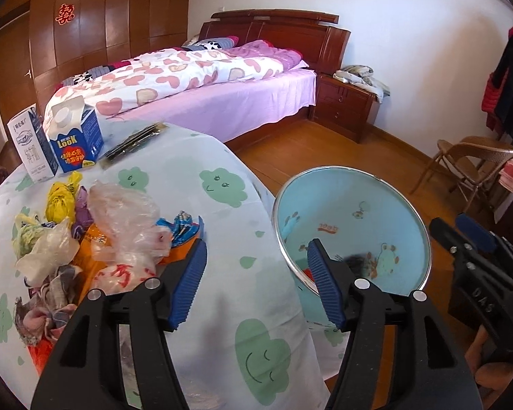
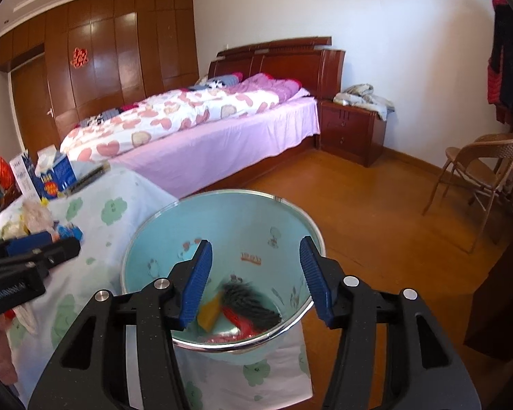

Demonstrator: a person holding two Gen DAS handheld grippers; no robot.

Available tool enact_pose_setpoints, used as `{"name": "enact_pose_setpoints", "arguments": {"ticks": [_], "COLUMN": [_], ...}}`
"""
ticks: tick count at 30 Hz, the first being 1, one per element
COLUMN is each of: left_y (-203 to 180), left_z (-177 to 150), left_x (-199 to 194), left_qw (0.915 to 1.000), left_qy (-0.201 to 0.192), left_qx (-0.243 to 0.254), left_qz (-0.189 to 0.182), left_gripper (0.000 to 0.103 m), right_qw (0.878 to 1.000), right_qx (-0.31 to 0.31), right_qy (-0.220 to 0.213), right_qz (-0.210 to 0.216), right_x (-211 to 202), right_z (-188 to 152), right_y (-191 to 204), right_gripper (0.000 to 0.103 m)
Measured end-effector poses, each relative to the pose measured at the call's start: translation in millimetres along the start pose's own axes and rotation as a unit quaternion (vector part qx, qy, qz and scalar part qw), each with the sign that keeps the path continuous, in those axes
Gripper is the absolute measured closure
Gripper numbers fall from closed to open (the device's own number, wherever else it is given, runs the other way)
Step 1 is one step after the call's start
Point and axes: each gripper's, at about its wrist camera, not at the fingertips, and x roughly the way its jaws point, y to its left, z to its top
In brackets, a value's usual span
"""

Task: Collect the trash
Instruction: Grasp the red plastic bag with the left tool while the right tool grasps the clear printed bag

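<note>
A light blue bin (image 1: 352, 225) with a metal rim stands on the floor beside the table. In the right wrist view the bin (image 2: 242, 225) holds a dark wrapper (image 2: 253, 304), a yellow piece (image 2: 210, 314) and something red. My right gripper (image 2: 253, 280) hangs open over the bin mouth with nothing between its fingers. My left gripper (image 1: 256, 280) is open and empty over the table edge (image 1: 242, 177), beside a heap of plastic bags and wrappers (image 1: 119, 225). The right gripper (image 1: 475, 249) shows at the right of the left wrist view.
Two cartons (image 1: 75, 136) and a dark flat packet (image 1: 133, 143) sit at the table's far side. A bed (image 2: 201, 126) with a pink sheet, a nightstand (image 2: 352, 130) and a folding chair (image 2: 478, 174) stand beyond on the wooden floor.
</note>
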Motion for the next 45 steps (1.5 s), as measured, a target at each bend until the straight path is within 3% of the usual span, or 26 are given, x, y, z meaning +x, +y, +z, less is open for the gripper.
{"name": "enact_pose_setpoints", "arguments": {"ticks": [4,12,18,26,38,45], "left_y": [1,19,64,138,202,220], "left_z": [1,0,-4,-21,-54,-64], "left_x": [-11,-31,-52,-79,-100,-107], "left_qw": [0.9999,0.9996,0.9982,0.9916,0.9803,0.977], "left_qy": [-0.012,-0.017,-0.023,-0.025,-0.014,-0.011], "left_qx": [0.0,-0.011,-0.044,-0.096,-0.149,-0.164], "left_qz": [0.007,0.019,0.035,0.083,0.128,0.136], "left_gripper": [0.035,0.033,0.031,0.031,0.031,0.031], "right_qw": [1.0,0.999,0.998,0.995,0.988,0.98], "right_qx": [0.005,-0.005,-0.022,-0.057,-0.072,-0.054], "right_qy": [-0.016,-0.039,-0.039,-0.036,0.0,0.053], "right_qz": [0.004,0.009,0.04,0.078,0.135,0.186], "right_x": [-11,-30,-37,-45,-40,-19], "right_z": [5,12,14,8,-5,-4], "right_y": [7,26,53,97,150,184], "right_gripper": [0.049,0.049,0.049,0.05,0.05,0.045]}}
